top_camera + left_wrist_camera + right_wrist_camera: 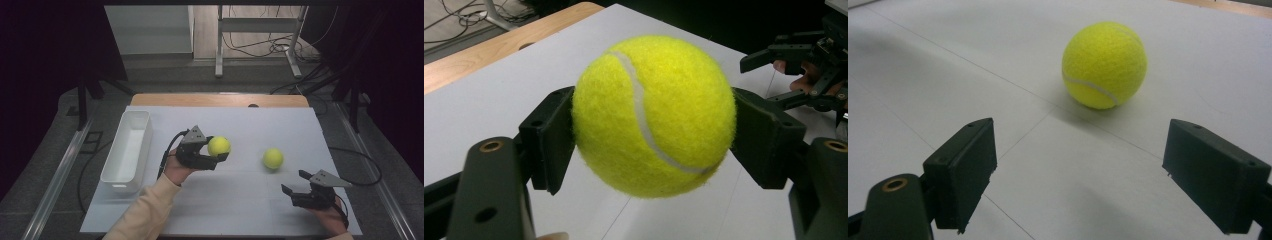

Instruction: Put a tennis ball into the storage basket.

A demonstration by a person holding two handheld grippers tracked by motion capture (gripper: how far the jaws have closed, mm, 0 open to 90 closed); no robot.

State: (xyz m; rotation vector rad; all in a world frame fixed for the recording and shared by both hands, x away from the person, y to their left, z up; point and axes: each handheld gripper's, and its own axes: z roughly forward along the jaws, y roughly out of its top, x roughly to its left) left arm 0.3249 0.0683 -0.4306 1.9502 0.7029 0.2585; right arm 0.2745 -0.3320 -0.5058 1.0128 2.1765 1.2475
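Right gripper [294, 183]: nearest the person, low at the right of the white board, held in a hand that comes in from the bottom edge; its jaws stand wide apart with nothing between them, as the right gripper view [1083, 175] shows plainly
Left gripper [220, 148]: nearer the middle of the board, held in a hand with a cream sleeve [142, 212]; its jaws are clamped on a ball from both sides, and in the left gripper view [654, 137] each pad presses flat against the ball's felt
Held ball [219, 146]: a yellow tennis ball, gripped at its widest part and lifted clear of the board; the left gripper view [654, 115] shows its white seam curving down the front and bare board beneath it
Loose ball [273, 158]: a second yellow tennis ball, resting on the board to the right of the held one and well apart from it; it lies ahead of the right gripper's open jaws, not touched by them [1104, 64]
Tray [116, 175]: a long white tub along the left edge of the board, left of the left gripper and apart from it
Board [240, 210]: a white sheet covering most of the table
Table [220, 99]: a strip of wooden top shows beyond the board's far edge
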